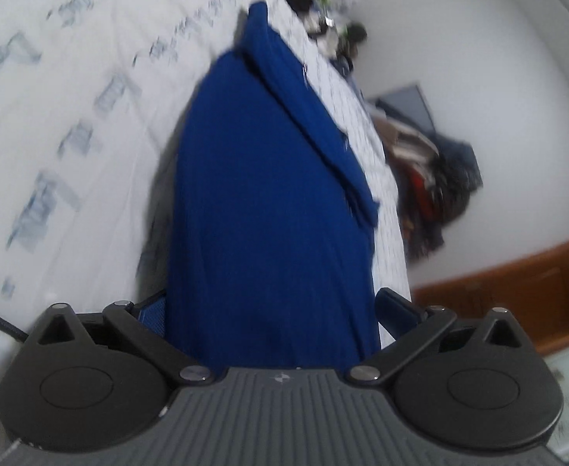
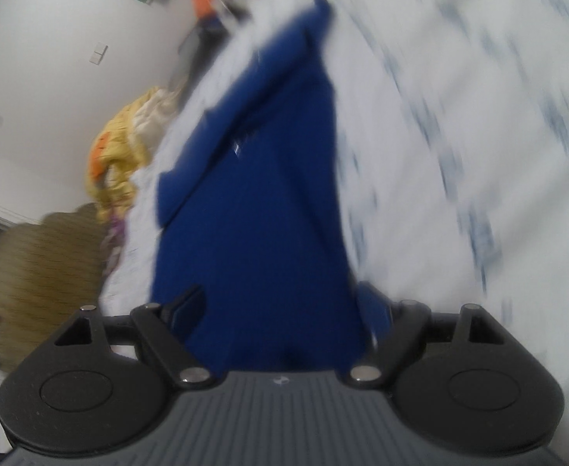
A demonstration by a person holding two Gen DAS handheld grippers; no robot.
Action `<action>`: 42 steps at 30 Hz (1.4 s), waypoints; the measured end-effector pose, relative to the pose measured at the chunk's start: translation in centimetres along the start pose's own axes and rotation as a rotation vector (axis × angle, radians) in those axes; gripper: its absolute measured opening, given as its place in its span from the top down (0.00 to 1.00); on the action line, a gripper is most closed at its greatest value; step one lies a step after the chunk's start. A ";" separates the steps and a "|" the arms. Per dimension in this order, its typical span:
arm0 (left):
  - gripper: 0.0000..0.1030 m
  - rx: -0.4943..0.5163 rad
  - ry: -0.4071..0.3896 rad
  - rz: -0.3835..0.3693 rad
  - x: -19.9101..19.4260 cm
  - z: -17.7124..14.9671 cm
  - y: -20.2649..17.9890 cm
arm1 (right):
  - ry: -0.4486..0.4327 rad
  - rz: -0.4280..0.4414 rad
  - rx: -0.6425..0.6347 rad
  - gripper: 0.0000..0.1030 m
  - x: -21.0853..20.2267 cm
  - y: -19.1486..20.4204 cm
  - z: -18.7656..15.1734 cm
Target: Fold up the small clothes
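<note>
Blue garment (image 1: pixel 269 202), ribbed knit, stretched above the bed sheet (image 1: pixel 70 116), white with grey-blue print. Left gripper (image 1: pixel 271 310): fingers clamped on one end of the cloth. Right gripper (image 2: pixel 280 306): fingers likewise clamped on the cloth, which fills the gap between them. Both views blurred.

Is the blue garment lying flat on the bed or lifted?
Lifted at the near end: the blue garment runs from both tongs down toward the bed. Whether the far end touches is blurred.

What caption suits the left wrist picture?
Left hand-held gripper clamps a dark blue knit garment above a white patterned bedsheet.
</note>
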State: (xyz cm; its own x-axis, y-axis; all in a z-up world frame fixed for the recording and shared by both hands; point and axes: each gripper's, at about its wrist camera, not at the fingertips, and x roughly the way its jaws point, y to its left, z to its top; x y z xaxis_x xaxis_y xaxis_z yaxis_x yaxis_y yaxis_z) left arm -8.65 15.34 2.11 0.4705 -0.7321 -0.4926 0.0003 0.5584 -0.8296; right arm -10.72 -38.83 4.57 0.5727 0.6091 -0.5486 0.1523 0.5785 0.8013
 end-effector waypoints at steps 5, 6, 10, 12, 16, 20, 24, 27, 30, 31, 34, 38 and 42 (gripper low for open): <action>0.00 -0.010 0.075 -0.020 -0.5 -1.7 0.3 | 0.101 0.097 0.045 0.19 -1.0 -0.8 -3.8; 0.00 -0.015 0.085 -0.019 -0.3 -1.8 0.3 | 0.110 0.094 0.036 0.19 -1.1 -0.6 -4.3; 0.03 -0.006 0.098 0.022 -0.1 -2.0 -0.3 | 0.098 0.085 0.028 0.19 -1.3 -0.2 -5.0; 0.09 0.011 0.098 0.055 0.1 -2.1 -0.9 | 0.094 0.081 0.024 0.19 -1.2 0.1 -5.1; 0.44 0.046 0.094 0.148 -0.4 -2.4 -1.4 | 0.076 0.066 0.005 0.20 -1.0 0.7 -5.5; 0.84 0.040 0.099 0.217 -0.6 -2.0 -0.8 | 0.080 -0.061 -0.055 0.88 -0.6 0.9 -6.0; 0.96 0.122 0.105 0.274 -1.5 -1.4 -1.8 | 0.089 -0.062 -0.077 0.96 -0.4 0.7 -5.9; 0.96 0.252 0.066 0.269 -4.1 -1.2 -4.1 | 0.062 -0.082 -0.171 0.96 -2.4 2.7 -4.9; 0.95 0.279 0.095 0.368 -4.5 -1.6 -2.5 | 0.071 -0.152 -0.292 0.96 -4.7 4.2 -4.5; 0.95 0.249 0.119 0.392 -4.0 -1.8 -1.4 | 0.095 -0.197 -0.304 0.97 -4.6 3.7 -4.7; 0.92 0.238 0.117 0.391 -3.5 -2.6 -0.4 | 0.127 -0.233 -0.285 0.99 -3.8 1.4 -5.9; 0.91 0.340 0.116 0.451 -3.3 -0.9 -2.5 | 0.109 -0.223 -0.239 0.95 -4.0 0.7 -6.0; 0.61 0.508 -0.053 0.433 -2.1 3.0 -7.8 | -0.039 -0.285 -0.232 0.87 -4.9 2.9 -2.5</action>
State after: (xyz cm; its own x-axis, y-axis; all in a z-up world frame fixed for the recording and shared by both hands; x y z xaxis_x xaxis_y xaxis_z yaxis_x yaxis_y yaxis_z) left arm -6.99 13.69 10.37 0.5640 -0.3881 -0.7289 0.2114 0.9211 -0.3269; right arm -15.15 -38.77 9.01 0.5644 0.3874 -0.7289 0.1256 0.8324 0.5397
